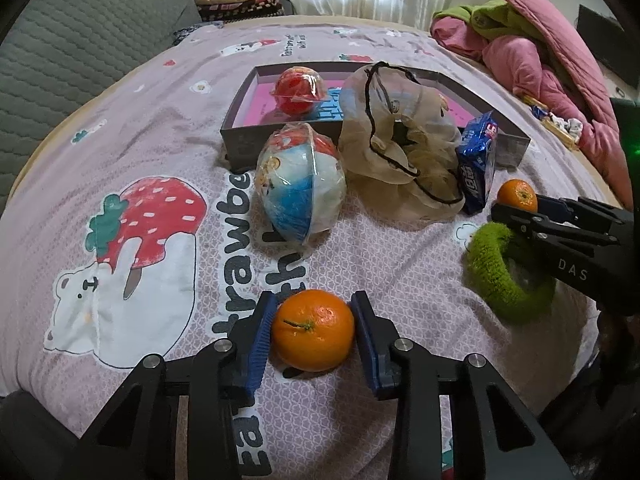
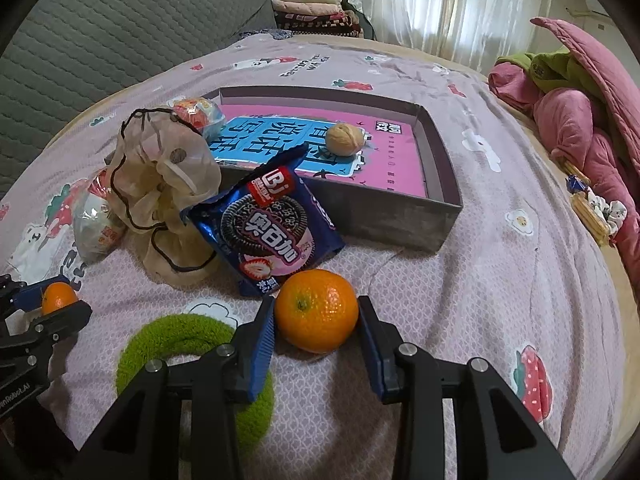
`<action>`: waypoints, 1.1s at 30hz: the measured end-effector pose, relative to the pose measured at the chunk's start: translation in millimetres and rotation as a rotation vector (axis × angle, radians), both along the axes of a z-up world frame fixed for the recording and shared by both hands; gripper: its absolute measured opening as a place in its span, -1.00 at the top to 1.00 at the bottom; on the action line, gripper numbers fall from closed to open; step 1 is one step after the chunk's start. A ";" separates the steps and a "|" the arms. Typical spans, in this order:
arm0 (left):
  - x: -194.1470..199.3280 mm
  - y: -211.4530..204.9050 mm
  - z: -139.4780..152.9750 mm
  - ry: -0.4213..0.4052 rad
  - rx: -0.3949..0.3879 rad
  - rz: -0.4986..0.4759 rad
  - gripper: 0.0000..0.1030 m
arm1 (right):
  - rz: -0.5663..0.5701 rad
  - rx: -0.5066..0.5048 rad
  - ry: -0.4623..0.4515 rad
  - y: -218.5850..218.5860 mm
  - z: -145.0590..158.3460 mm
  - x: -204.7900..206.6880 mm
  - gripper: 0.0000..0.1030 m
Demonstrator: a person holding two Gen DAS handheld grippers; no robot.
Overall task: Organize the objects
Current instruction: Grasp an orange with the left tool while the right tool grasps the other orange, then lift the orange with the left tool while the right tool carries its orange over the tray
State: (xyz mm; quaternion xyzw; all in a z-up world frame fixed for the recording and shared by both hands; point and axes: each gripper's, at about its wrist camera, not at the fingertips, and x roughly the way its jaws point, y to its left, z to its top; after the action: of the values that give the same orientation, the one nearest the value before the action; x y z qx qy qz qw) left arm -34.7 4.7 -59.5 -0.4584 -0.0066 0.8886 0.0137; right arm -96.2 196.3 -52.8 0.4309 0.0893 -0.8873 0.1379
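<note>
My left gripper (image 1: 314, 306) is shut on an orange (image 1: 314, 330) that rests on the pink bedsheet, with a blue pad against each side. My right gripper (image 2: 316, 306) is likewise shut on a second orange (image 2: 316, 312), just in front of a blue cookie packet (image 2: 266, 228). A grey open box (image 2: 384, 212) lies beyond, with a walnut (image 2: 345, 139) and a red toy capsule (image 1: 298, 88) inside. A blue-white capsule (image 1: 300, 188) and a beige mesh drawstring bag (image 1: 400, 140) lean at its front wall. A fuzzy green ring (image 2: 180, 336) lies between the grippers.
A pink quilt with green cloth (image 2: 568, 120) is heaped at the right edge of the bed. A grey quilted cushion (image 1: 80, 48) stands at the back left, with folded blankets (image 1: 236, 0) beside it. Small wrapped items (image 2: 592, 204) lie by the quilt.
</note>
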 end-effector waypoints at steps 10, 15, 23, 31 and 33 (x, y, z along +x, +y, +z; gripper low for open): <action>5.4 2.2 14.0 0.042 0.001 -0.001 0.25 | -0.033 -0.056 0.025 14.4 12.2 5.9 0.23; 7.7 2.6 23.1 0.064 -0.006 0.002 0.25 | -0.035 -0.079 0.037 14.5 22.2 12.3 0.23; 11.4 0.3 43.9 0.108 -0.006 0.016 0.25 | -0.025 -0.097 0.091 9.4 46.2 26.8 0.23; 9.2 5.4 68.5 0.155 -0.001 0.001 0.25 | -0.027 -0.110 0.134 9.5 66.8 38.6 0.23; 10.2 7.4 74.2 0.168 -0.002 -0.002 0.25 | -0.026 -0.113 0.146 9.7 72.8 42.0 0.23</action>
State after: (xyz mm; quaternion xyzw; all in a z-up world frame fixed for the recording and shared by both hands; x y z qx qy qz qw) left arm -24.5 12.1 14.7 -0.3823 -0.0039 0.9239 0.0146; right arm -54.2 206.0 20.1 0.3578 0.0432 -0.9217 0.1433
